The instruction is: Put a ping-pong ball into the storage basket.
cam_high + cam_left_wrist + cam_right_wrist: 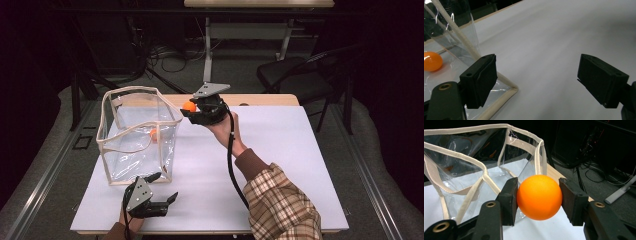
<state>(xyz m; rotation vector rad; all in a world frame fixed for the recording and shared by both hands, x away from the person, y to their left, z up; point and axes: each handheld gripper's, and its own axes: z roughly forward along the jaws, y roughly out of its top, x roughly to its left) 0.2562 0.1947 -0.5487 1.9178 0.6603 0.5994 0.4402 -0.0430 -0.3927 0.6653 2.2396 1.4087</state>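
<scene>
1. My left claw point(162, 187) sits nearest me, low over the white surface point(280, 165), released, with nothing between its jaws.
2. Just beyond that claw, touching close to its left jaw in the left gripper view, is the bottom corner of the clear bag point(506, 86) with cream edging. Through the plastic I see a second orange ball point(431, 61) lying on the bag's floor, left of the claw.
3. Farther out, my right claw point(189, 109) is raised above the surface and clenched on the orange ball point(539, 197). Both pads press its sides and the ball fills the gap.
4. Directly ahead of the right claw, in its own view, stands the bag's open mouth point(484, 152). The cream rim and a hanging strap lie between the held ball and the bag's inside. In the high view the ball point(189, 106) is just beside the bag's far right upper corner, outside the rim.
5. Past the surface's far edge, behind the right claw, are a dark chair point(295, 77), a table leg and cables point(170, 55) on the floor.
</scene>
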